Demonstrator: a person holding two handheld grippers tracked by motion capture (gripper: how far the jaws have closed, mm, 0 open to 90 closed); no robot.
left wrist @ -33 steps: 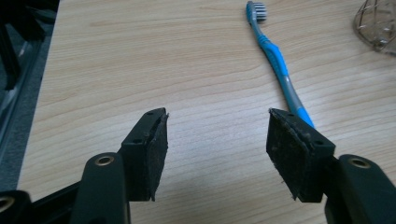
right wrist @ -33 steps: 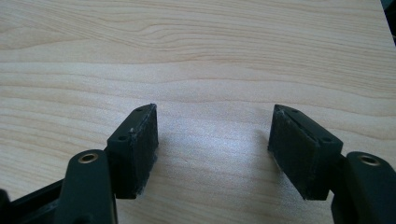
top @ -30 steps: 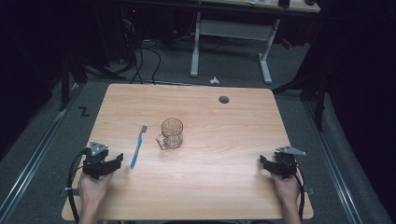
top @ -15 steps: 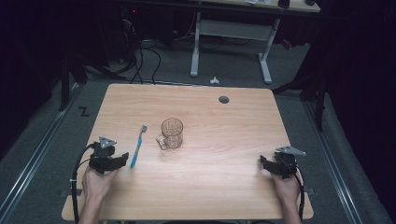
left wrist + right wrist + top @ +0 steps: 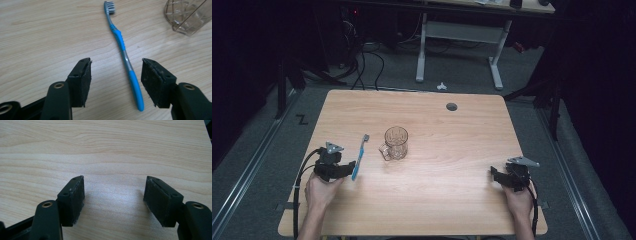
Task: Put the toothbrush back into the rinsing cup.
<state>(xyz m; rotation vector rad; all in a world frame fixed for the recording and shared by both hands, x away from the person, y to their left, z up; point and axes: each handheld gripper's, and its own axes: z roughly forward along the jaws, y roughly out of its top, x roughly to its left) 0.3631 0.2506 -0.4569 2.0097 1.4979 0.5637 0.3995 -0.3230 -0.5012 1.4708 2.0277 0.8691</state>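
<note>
Since the earlier frame the left gripper (image 5: pixel 349 170) has slid toward frame centre, its jaws apart astride the blue toothbrush (image 5: pixel 124 52), whose handle runs lengthwise between them toward the upper frame.

text: none legible | labels: none | brands: none | numbers: none | signs: none

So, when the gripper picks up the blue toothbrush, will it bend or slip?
The toothbrush looks like thin moulded plastic, so probably light and mostly stiff. Its handle is narrow and glossy, so it may twist between the pads. Lying flat on the table, it probably will not roll.
</note>
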